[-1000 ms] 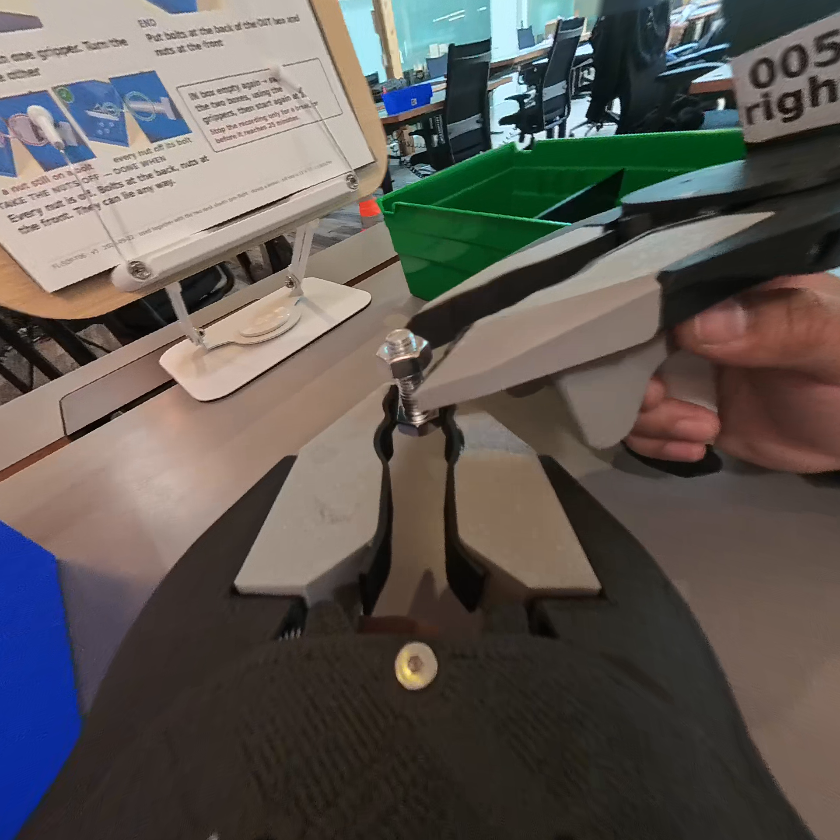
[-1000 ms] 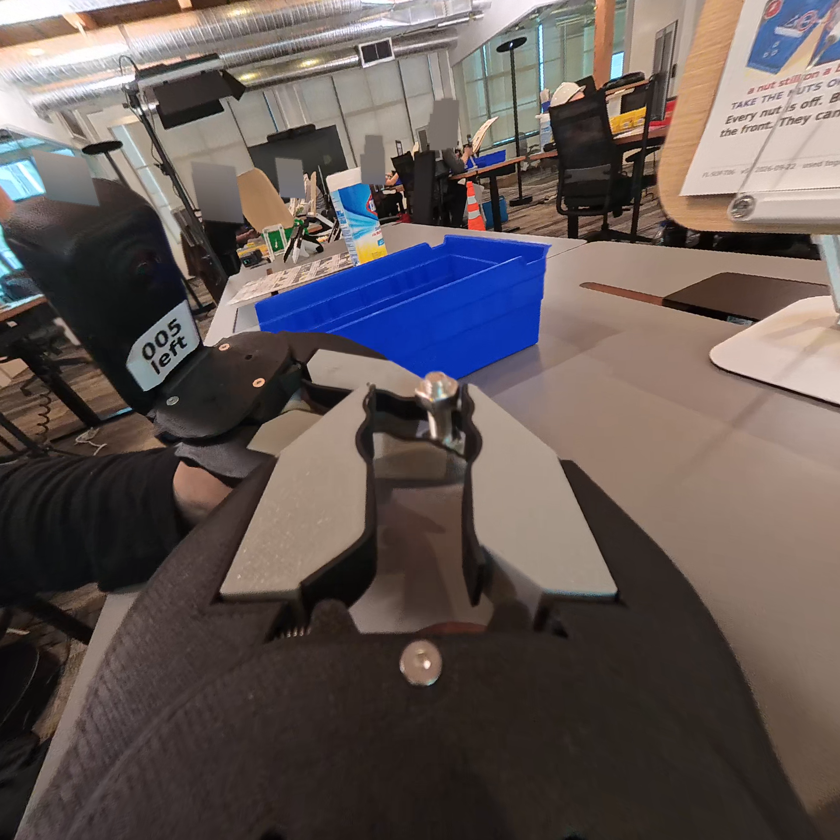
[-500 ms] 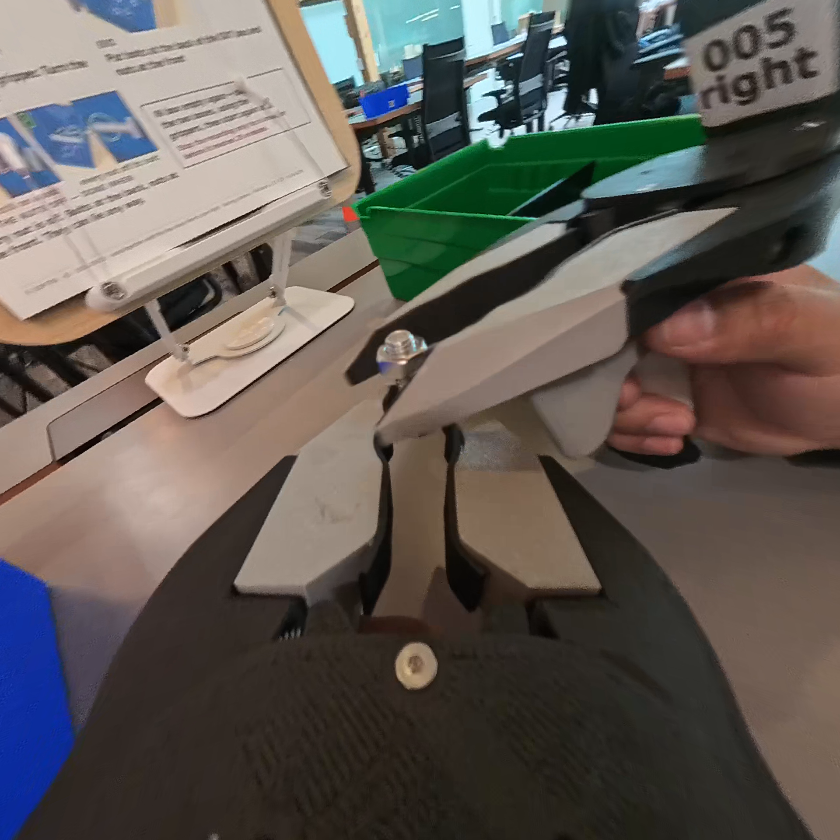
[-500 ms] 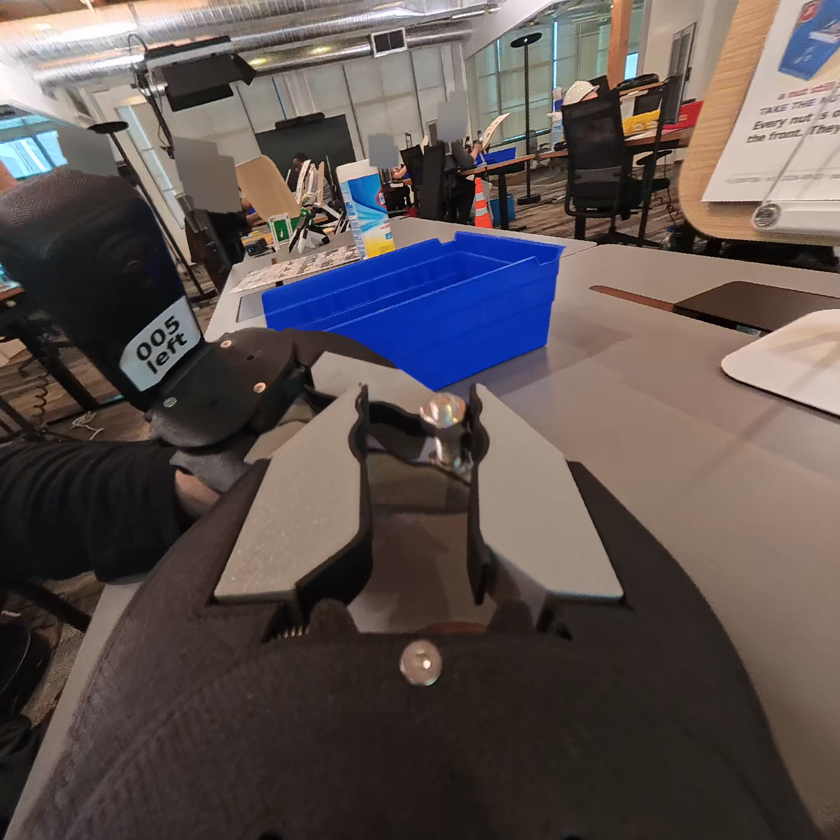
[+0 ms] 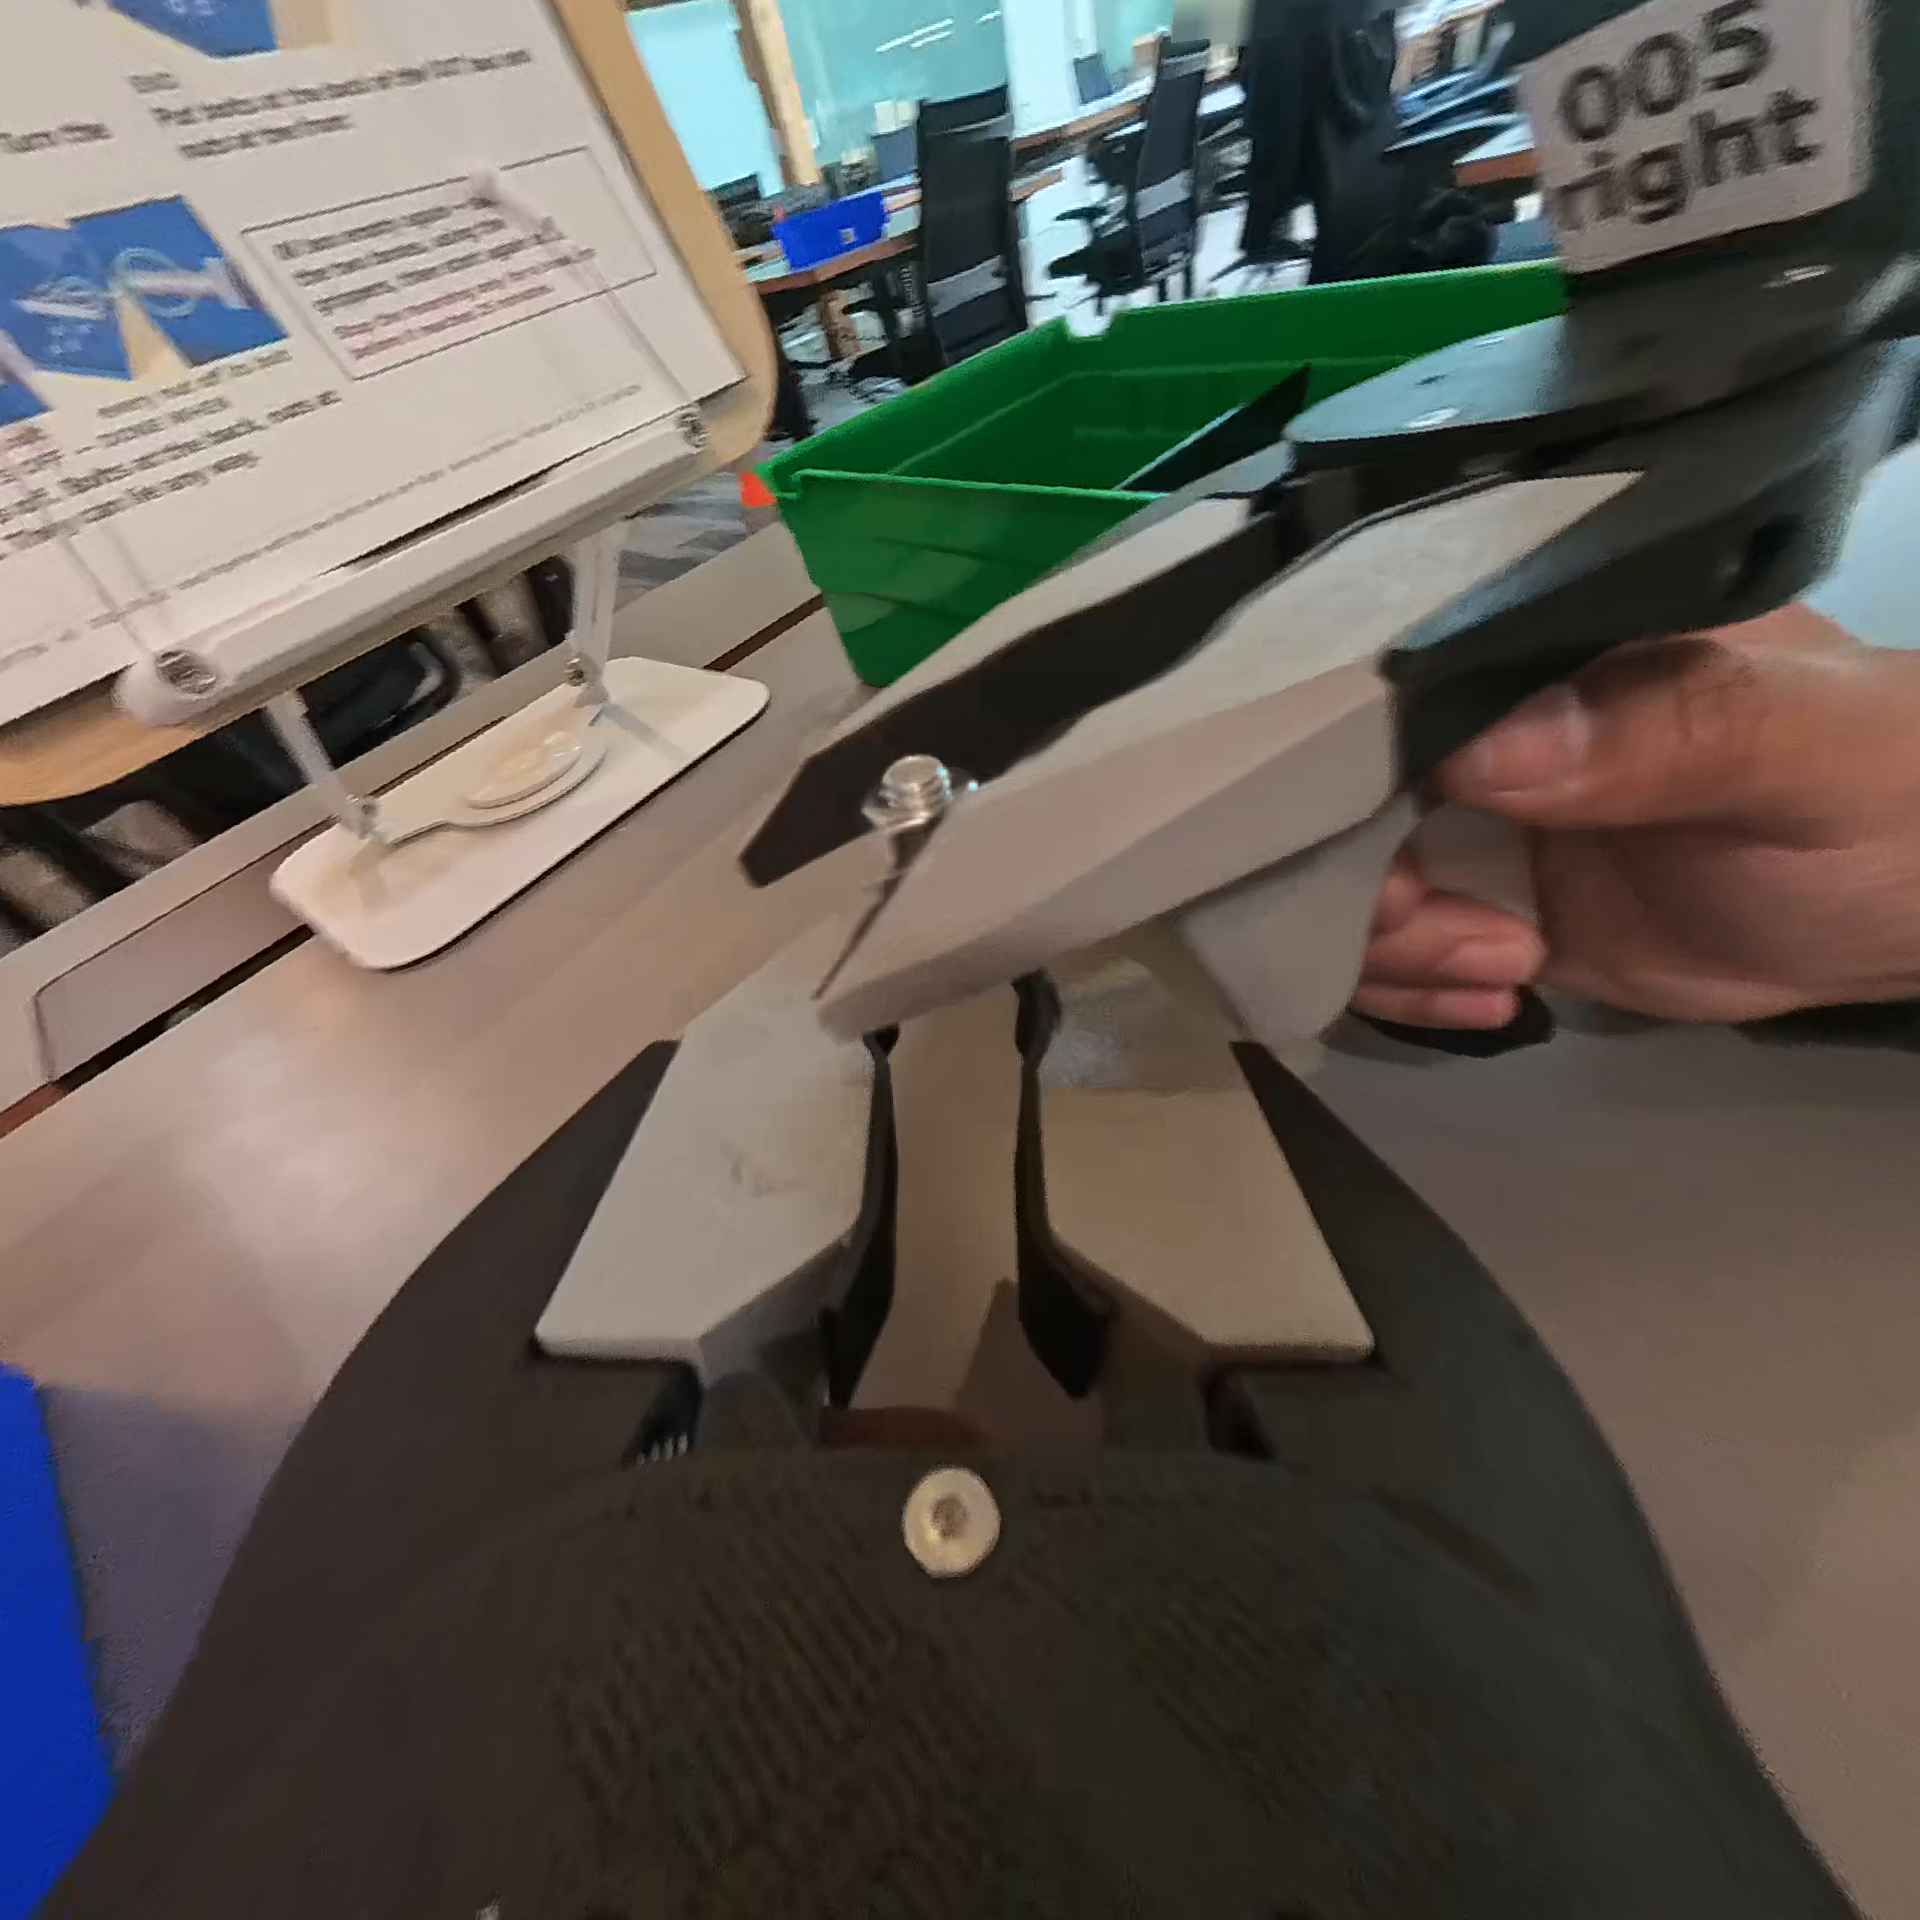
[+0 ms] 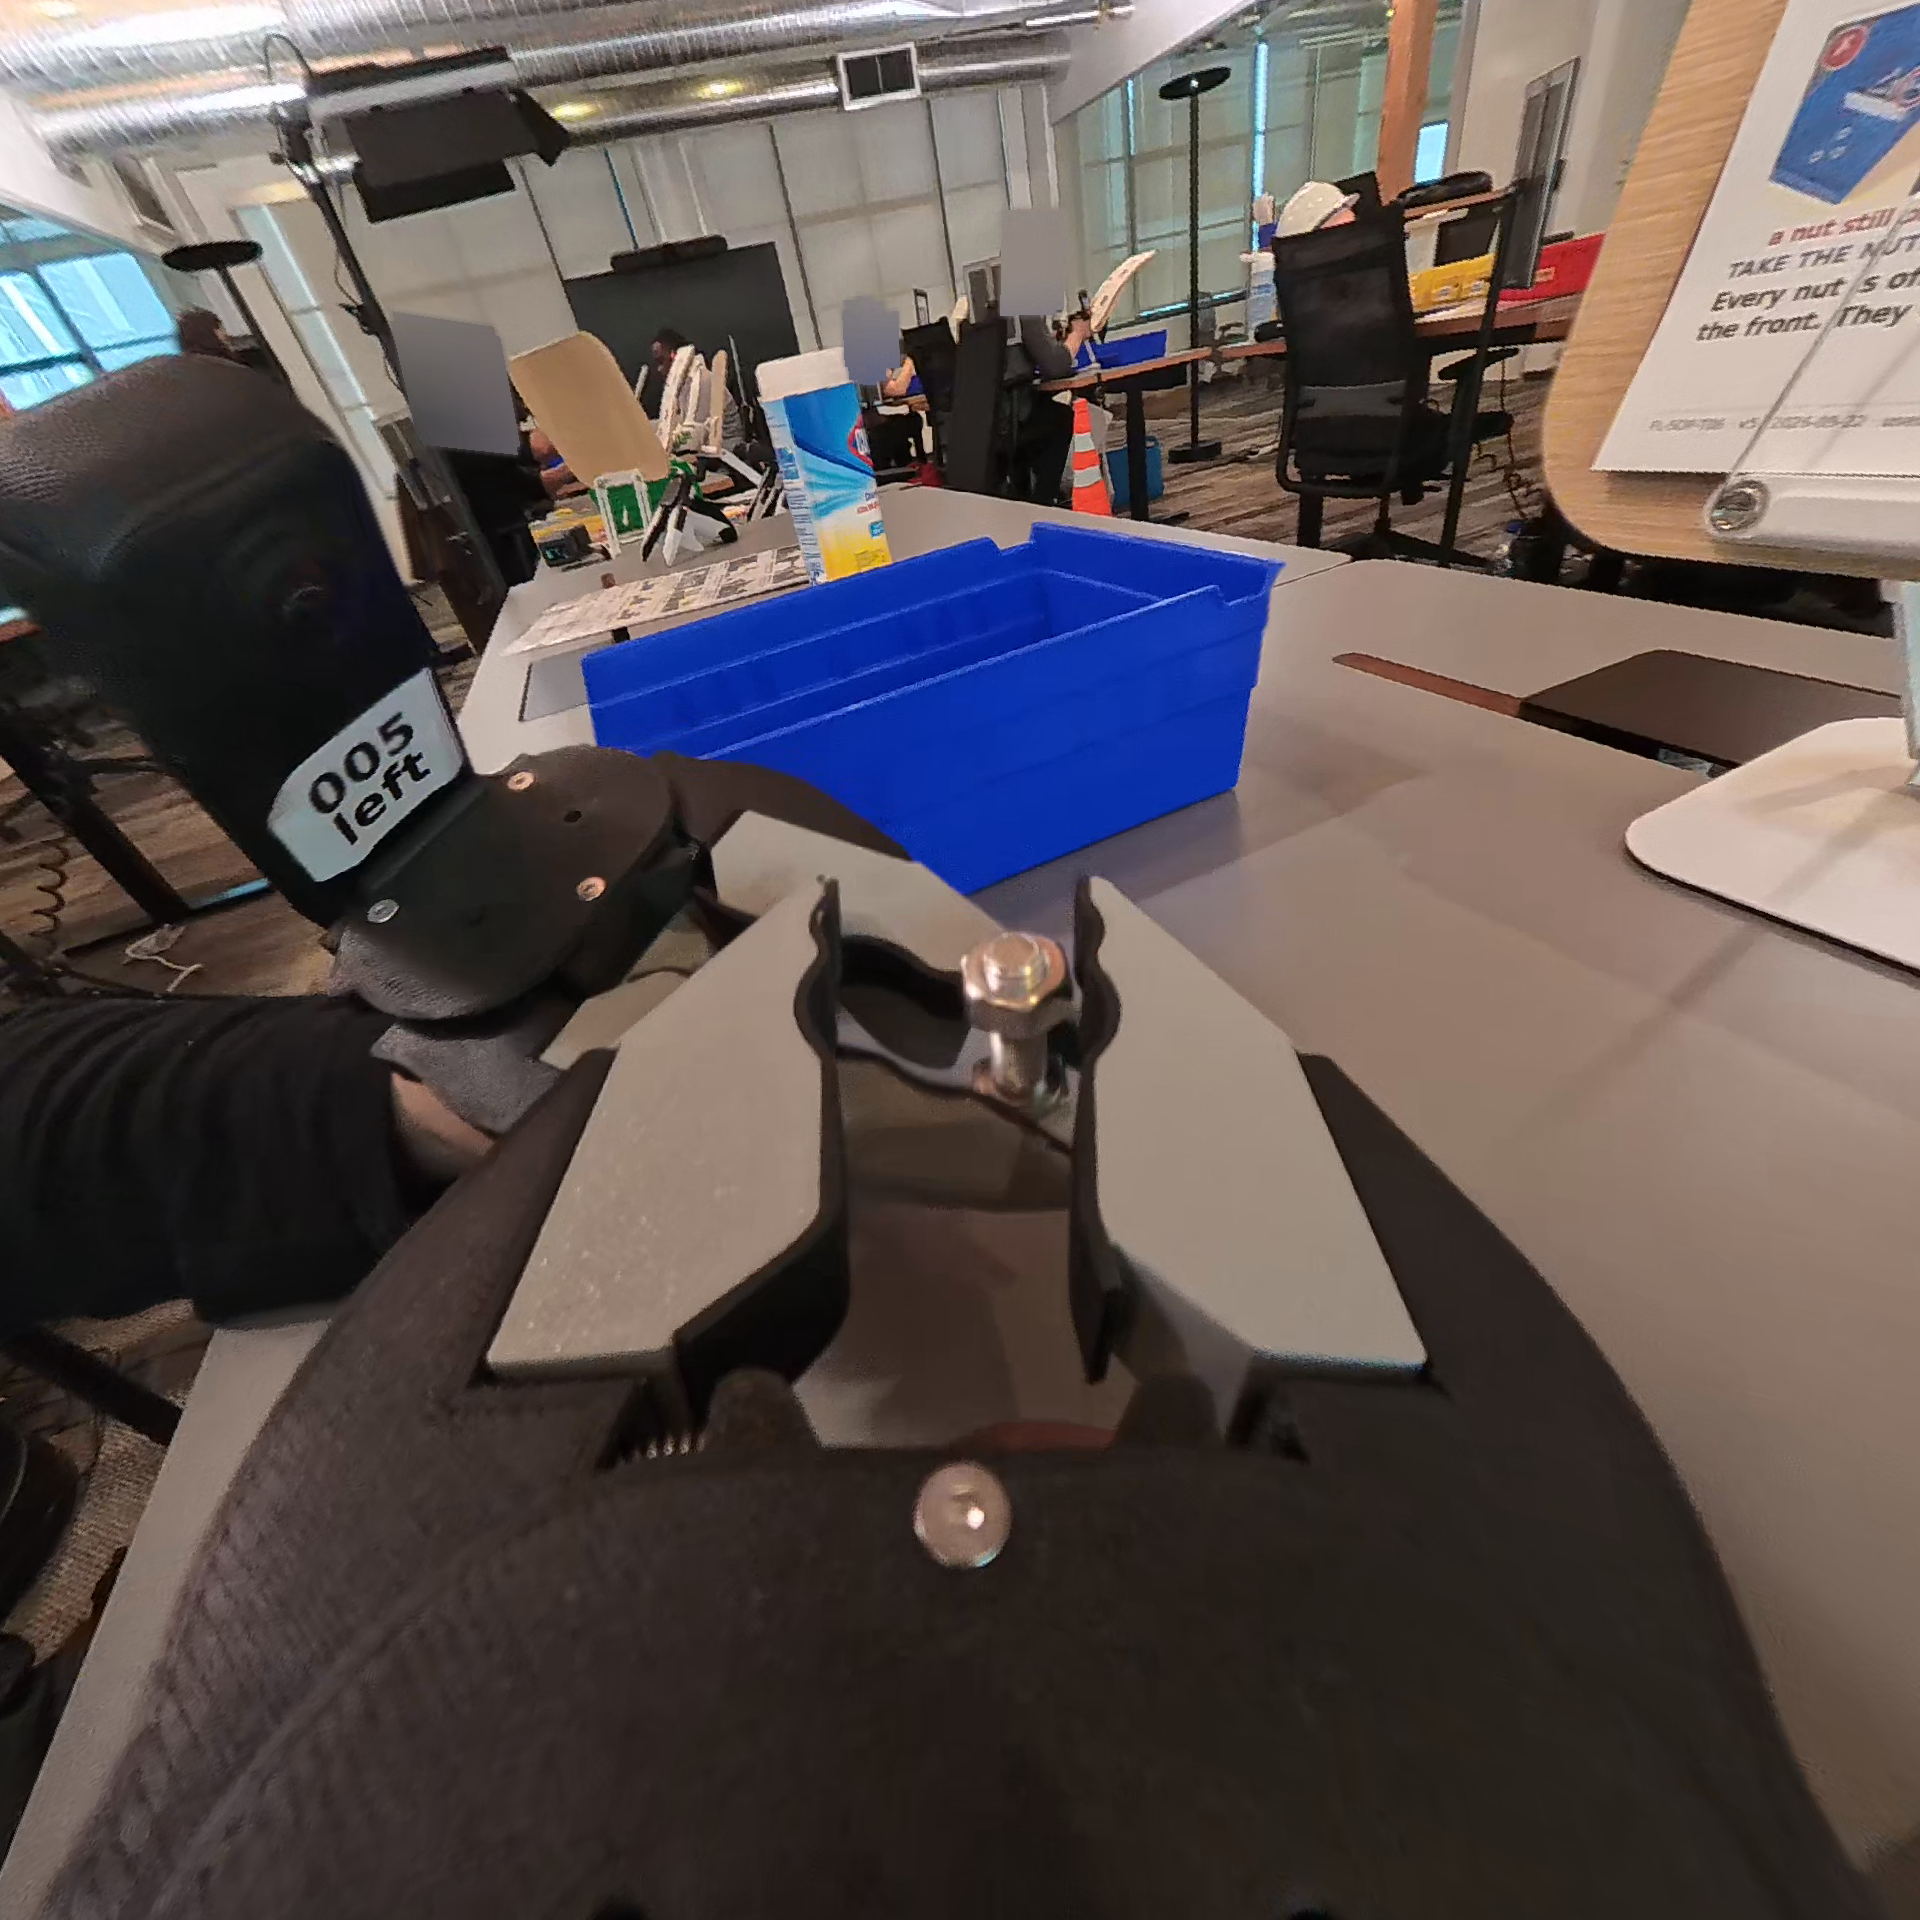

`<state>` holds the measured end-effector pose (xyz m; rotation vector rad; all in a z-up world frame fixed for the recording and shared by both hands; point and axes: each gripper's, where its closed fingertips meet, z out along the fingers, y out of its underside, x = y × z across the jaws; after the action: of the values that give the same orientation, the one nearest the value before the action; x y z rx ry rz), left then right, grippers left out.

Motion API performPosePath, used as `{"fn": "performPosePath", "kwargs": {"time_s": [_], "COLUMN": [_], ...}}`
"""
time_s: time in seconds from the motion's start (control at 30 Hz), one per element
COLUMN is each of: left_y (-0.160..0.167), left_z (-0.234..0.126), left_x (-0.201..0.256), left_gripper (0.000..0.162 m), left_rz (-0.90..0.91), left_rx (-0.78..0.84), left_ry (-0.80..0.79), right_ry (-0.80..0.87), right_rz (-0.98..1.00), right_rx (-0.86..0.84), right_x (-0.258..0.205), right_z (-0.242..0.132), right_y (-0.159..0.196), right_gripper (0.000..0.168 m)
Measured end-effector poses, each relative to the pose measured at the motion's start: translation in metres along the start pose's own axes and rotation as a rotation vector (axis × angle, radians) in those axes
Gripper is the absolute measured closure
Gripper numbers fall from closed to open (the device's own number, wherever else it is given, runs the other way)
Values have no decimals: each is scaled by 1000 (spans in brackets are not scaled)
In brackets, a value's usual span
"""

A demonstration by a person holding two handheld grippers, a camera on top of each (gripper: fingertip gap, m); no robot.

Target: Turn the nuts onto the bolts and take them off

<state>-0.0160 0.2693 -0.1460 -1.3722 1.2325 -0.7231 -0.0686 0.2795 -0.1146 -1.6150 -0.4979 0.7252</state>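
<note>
One bolt [image 6: 1013, 1013] stands upright, touching the half-spread right gripper's [image 6: 954, 940] right finger; left gripper [image 5: 951, 1023] narrowed beneath, contents hidden.

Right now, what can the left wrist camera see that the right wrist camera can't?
Only the left wrist view shows the green bin and the bare hand holding the right hand-held gripper. Only the right wrist view shows the whole blue bin, a wipes canister and a black sleeve. Both show the bolt, the grey table and the instruction sheet's stand.
</note>
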Motion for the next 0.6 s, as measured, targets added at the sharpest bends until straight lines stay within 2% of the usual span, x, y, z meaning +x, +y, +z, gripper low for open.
{"fn": "performPosePath", "kwargs": {"time_s": [0.07,0.2,0.33,0.5,0.6], "left_y": [0,3,0,1,6], "left_z": [1,-3,-4,1,1], "left_x": [3,-17,-18,1,-9], "left_gripper": [147,147,147,147,146], "left_rz": [-13,-25,-29,12,8], "left_rx": [7,-10,3,0,-27], "left_ry": [22,-59,-62,-3,-50], "right_ry": [0,13,-1,-3,26], "right_rz": [3,30,25,10,7], "right_rx": [6,33,19,-15,0], "right_x": [1,8,5,0,7], "right_z": [-2,-9,-7,-1,-5], "right_y": [-2,-9,-6,0,-3], "right_gripper": [128,130,136,128,129]}}
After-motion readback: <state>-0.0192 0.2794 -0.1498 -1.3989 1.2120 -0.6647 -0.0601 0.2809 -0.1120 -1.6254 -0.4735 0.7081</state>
